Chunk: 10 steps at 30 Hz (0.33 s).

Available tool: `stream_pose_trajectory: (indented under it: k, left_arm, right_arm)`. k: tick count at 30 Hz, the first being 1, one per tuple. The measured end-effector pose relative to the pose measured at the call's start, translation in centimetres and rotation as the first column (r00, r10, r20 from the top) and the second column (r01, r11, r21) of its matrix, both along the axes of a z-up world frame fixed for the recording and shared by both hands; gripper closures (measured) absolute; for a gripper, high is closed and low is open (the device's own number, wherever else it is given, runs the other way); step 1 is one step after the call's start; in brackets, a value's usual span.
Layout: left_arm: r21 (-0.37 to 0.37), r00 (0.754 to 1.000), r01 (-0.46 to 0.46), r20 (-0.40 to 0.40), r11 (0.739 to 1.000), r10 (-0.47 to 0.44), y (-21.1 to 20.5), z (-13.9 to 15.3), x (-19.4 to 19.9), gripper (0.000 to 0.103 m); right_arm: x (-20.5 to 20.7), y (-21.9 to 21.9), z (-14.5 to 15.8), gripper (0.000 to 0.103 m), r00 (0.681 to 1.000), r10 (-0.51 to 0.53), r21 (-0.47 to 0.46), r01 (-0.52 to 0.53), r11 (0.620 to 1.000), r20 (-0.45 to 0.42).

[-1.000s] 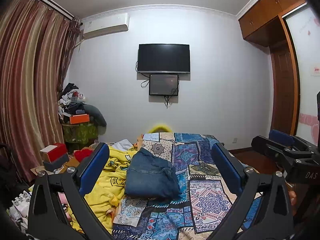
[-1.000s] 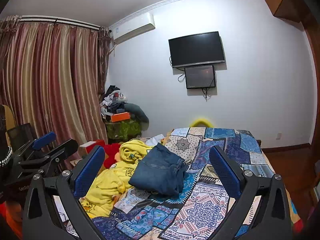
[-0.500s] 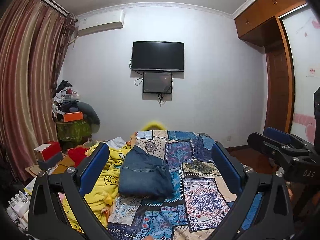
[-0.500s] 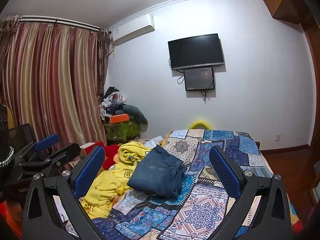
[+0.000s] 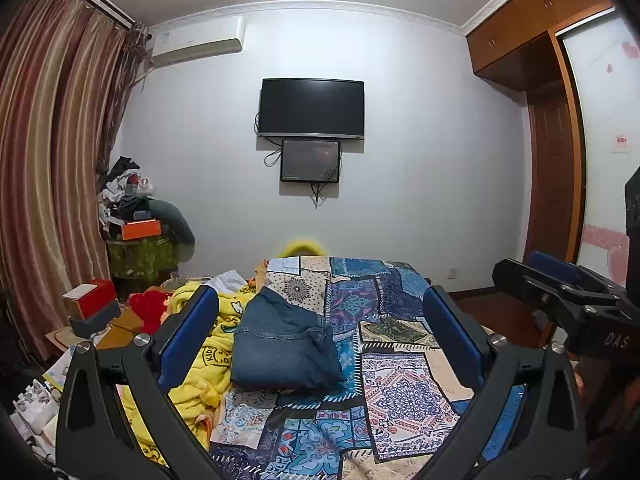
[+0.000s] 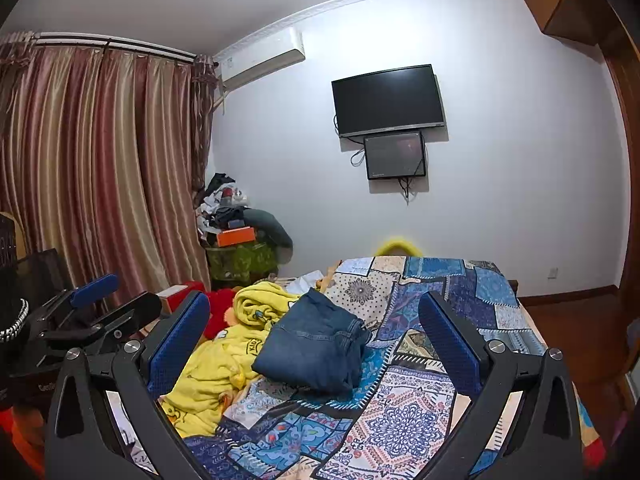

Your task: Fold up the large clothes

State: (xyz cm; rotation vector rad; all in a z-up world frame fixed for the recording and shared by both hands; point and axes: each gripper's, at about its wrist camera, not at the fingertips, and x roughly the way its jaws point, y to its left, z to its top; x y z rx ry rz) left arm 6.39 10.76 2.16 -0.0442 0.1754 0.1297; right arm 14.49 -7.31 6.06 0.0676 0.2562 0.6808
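Both views sit a little farther back from the bed than a second ago, so the jeans (image 5: 286, 344) look a bit smaller between the fingers. Nothing on the bed has moved.

Far left, boxes (image 5: 90, 308) and a pile of stuff sit by the curtain (image 5: 36, 184), out of the way of the folding spot. Next comes the yellow blanket (image 5: 200, 360), bunched up along the left side of the bed, maybe pushed there to make room. Touching it, the jeans lie in a thick folded stack on the quilt (image 5: 400, 392), near the middle of the bed. They look done, so the fold seems finished for this piece.

The left gripper (image 5: 324, 332) is spread wide and holds nothing. It hangs in the air above the near end of the bed, well apart from the jeans. The right gripper (image 6: 316, 340) is wide too, empty, up in the air beside it. Both look like they are letting the jeans rest.
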Motion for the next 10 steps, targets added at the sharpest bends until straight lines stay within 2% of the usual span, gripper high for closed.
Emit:
stream_pose_trajectory:
  k: [10]
  left_arm:
    - [-0.016, 1.000, 0.000, -0.030, 1.000, -0.001, 0.5, -0.8, 1.0, 0.001]
  right_arm:
    - [0.6, 0.4, -0.7, 0.000, 1.000, -0.003, -0.007, 0.003, 1.000, -0.023]
